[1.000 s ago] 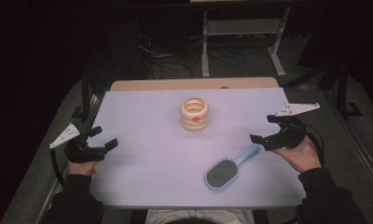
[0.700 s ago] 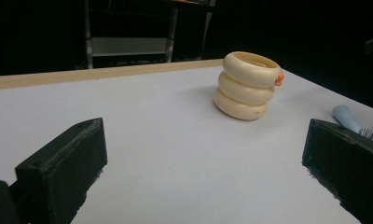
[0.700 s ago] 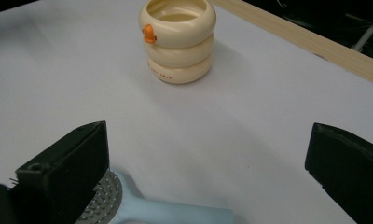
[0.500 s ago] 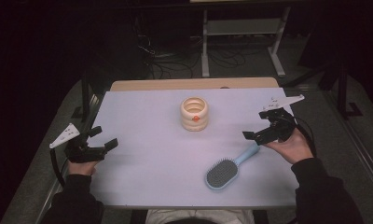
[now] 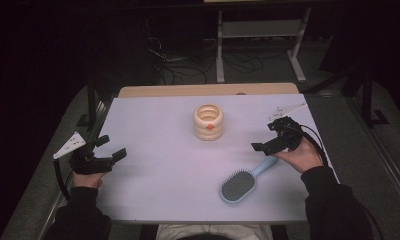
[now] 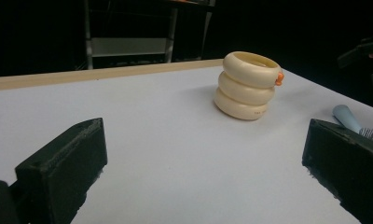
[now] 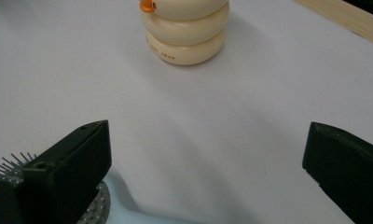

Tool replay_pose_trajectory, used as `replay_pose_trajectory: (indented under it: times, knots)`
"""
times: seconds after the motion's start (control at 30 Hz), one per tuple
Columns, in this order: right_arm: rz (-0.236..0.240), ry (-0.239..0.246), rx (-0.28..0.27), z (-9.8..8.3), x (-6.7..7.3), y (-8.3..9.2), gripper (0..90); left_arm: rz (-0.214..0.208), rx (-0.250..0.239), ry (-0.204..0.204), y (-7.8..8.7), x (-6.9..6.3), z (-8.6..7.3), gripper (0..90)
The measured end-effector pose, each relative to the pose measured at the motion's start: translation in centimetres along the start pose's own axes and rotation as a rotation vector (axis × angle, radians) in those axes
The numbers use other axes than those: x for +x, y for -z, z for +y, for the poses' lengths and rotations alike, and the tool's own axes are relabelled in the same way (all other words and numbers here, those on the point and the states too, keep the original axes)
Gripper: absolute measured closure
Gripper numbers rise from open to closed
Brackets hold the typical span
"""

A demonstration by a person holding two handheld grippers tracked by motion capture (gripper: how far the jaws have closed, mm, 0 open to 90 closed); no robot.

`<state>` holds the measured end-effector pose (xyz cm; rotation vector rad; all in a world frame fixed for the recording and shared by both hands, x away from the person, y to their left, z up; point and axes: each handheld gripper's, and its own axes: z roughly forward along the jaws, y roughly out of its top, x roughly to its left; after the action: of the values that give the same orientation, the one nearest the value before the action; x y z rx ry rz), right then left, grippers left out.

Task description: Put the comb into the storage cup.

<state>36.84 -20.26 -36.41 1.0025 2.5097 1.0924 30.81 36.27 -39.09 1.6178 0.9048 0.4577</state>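
While the right claw (image 5: 268,139) hangs with its jaws apart just above the handle end of the blue hairbrush (image 5: 242,182), the brush lies flat on the white desk (image 5: 158,175). The left claw (image 5: 107,152) rests wide apart at the desk's left edge, well apart from the cream ringed holder (image 5: 208,121).

Dark room, white-topped bench (image 5: 153,125) lit bright, grey floor (image 5: 368,150) beyond, tangled cables (image 5: 178,65), and a pale metal shelf frame (image 5: 260,35) behind.

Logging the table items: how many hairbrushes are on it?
1. The blue hairbrush lies bristles up near the front right of the white table, its handle end by the right gripper. No other is visible.
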Motion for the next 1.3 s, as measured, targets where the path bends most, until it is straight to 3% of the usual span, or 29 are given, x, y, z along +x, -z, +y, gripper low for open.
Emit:
replay_pose_trajectory:
  times: [0.13,0.17,0.3,0.53,0.9,1.3]
  knots:
    - [-0.004,-0.002,0.017,-0.1,-0.2,-0.7,2.4,0.0,0.002,-0.002,0.0,0.0,0.0,0.0]
    - [-0.017,0.012,0.035,-0.1,-0.4,-1.1,7.6,0.001,0.003,-0.002,0.0,0.0,0.0,0.0]
    - [-0.005,0.0,0.008,-0.1,-0.8,-1.3,13.2,0.001,0.001,-0.003,0.0,0.0,0.0,0.0]
    - [-0.013,-0.005,0.035,-0.3,-1.2,-1.9,14.5,-0.001,0.0,-0.004,0.0,0.1,0.0,0.0]
    - [0.012,-0.016,0.076,-0.6,-1.7,-2.7,20.2,-0.001,0.003,-0.003,-0.1,0.1,0.0,0.0]
    - [0.056,-0.002,0.108,-0.8,-1.9,-3.2,46.0,0.001,0.003,0.0,-0.1,0.1,0.0,0.0]
